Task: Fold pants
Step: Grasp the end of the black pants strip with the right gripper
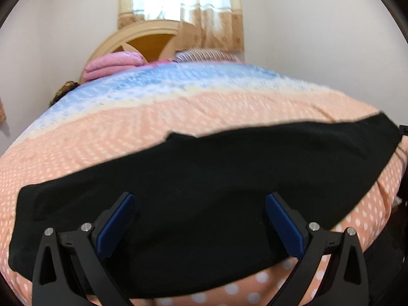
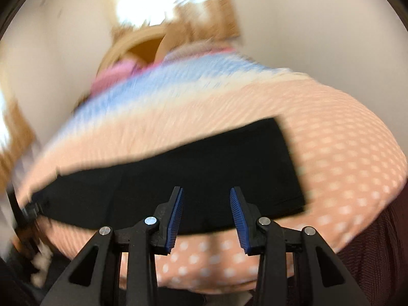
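left wrist: black pants (image 1: pixel 204 178) lie near bedspread's (image 1: pixel 178 107) front edge.

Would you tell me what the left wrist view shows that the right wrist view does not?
Only the left wrist view shows the striped pillow and the sharp window curtains. Only the right wrist view shows the pants' squared right end clear of the frame's edge, and dark maroon fabric beyond the bed's edge. Both show the black pants flat on the dotted peach bedspread, the pink folded blanket, and open, empty grippers.
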`<action>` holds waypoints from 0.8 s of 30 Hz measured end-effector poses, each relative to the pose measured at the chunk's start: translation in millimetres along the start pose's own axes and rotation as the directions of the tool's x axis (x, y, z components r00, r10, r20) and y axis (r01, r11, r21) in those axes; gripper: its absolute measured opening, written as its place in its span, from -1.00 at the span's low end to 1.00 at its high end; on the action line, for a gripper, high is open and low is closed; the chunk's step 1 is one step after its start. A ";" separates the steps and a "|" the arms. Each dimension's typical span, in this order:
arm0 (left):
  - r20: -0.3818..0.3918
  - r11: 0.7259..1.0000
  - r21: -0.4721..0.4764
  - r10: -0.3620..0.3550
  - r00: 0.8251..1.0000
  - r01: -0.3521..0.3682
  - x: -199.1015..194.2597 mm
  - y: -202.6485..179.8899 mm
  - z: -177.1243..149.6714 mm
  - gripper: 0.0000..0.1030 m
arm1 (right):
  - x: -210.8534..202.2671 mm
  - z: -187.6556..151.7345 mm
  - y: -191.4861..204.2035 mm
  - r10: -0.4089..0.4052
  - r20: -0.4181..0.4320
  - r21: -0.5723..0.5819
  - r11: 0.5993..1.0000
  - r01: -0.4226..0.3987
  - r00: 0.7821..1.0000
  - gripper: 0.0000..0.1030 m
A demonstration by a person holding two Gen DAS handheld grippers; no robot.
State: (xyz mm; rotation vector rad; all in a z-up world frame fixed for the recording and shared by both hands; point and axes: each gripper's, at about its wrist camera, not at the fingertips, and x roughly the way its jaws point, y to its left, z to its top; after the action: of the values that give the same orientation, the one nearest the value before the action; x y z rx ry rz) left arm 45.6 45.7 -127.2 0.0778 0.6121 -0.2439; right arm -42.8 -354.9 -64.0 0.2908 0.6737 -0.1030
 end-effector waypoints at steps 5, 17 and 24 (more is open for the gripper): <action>-0.002 0.998 -0.060 -0.016 1.000 0.016 6.9 7.6 12.6 1.00 | -14.8 9.3 -65.3 0.003 0.033 0.242 0.970 -0.011 0.999 -0.22; -0.096 0.997 -0.073 -0.025 0.995 0.018 40.6 3.8 10.5 1.00 | 16.7 -12.7 -116.7 0.258 0.010 0.454 0.859 -0.234 0.966 -0.22; -0.101 0.998 -0.061 -0.016 0.995 0.010 41.0 0.1 10.7 1.00 | 16.6 -13.5 -116.5 0.308 0.021 0.441 0.851 -0.286 0.951 -0.23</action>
State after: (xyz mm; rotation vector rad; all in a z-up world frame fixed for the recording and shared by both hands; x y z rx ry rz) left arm 84.0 35.9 -142.2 0.0278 0.7204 -0.2351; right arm -59.8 -462.0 -111.4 0.8362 0.6428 0.0521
